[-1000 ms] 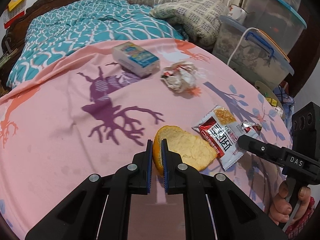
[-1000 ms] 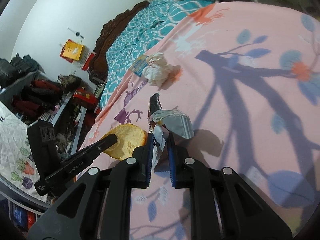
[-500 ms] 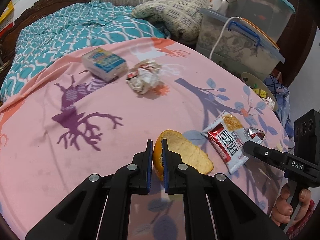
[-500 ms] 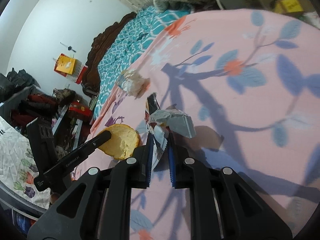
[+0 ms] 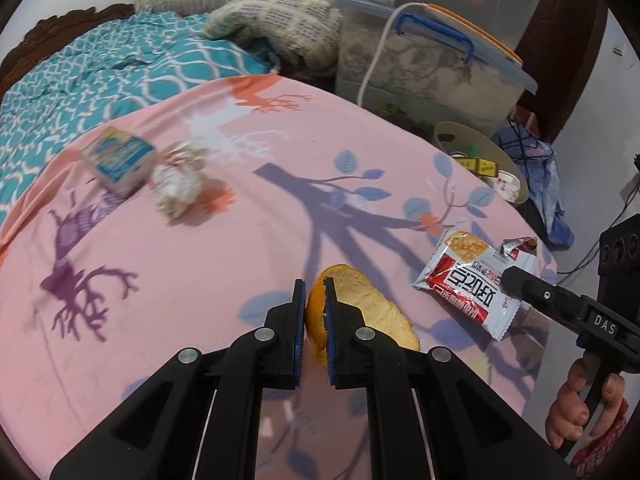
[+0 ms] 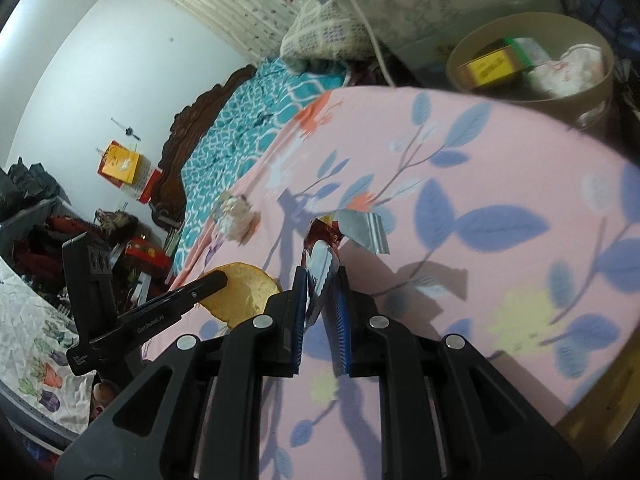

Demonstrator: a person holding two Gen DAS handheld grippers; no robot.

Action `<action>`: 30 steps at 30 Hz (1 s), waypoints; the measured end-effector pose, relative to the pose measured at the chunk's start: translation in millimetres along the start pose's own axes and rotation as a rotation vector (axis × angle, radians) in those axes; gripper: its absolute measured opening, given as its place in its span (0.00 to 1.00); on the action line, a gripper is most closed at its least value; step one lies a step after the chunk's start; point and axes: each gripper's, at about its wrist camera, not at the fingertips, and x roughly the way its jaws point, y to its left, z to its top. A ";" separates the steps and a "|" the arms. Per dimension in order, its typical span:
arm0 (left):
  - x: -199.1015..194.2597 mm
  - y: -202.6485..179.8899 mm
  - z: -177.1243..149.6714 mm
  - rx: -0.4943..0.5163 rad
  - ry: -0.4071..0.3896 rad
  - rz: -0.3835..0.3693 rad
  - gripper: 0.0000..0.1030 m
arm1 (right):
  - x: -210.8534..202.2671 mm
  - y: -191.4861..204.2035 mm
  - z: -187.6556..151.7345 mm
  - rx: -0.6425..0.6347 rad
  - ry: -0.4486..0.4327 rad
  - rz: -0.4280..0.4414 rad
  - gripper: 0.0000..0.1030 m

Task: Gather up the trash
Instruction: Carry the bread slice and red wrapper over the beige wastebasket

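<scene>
Two pieces ride clamped: our left gripper point(image 5: 315, 300) pinches the curved orange peel point(image 5: 372, 312), our right gripper point(image 6: 322, 280) the red-and-silver snack wrapper point(image 6: 320, 264). We keep both squeezed until above the round tan bin point(image 6: 560, 98) beyond the wrapper.

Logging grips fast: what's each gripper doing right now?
Left gripper: closed, holding the orange peel.
Right gripper: closed, holding the snack wrapper.
</scene>
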 end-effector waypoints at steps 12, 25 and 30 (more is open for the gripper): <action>32.0 -54.5 39.8 0.065 0.040 -0.065 0.08 | -22.1 -37.0 18.9 0.069 -0.061 -0.011 0.16; 66.1 -131.2 116.5 0.185 0.030 -0.104 0.08 | -48.9 -71.9 83.4 0.083 -0.172 -0.009 0.14; 83.9 -168.3 154.3 0.237 0.020 -0.114 0.08 | -59.4 -91.4 122.7 0.086 -0.227 -0.018 0.14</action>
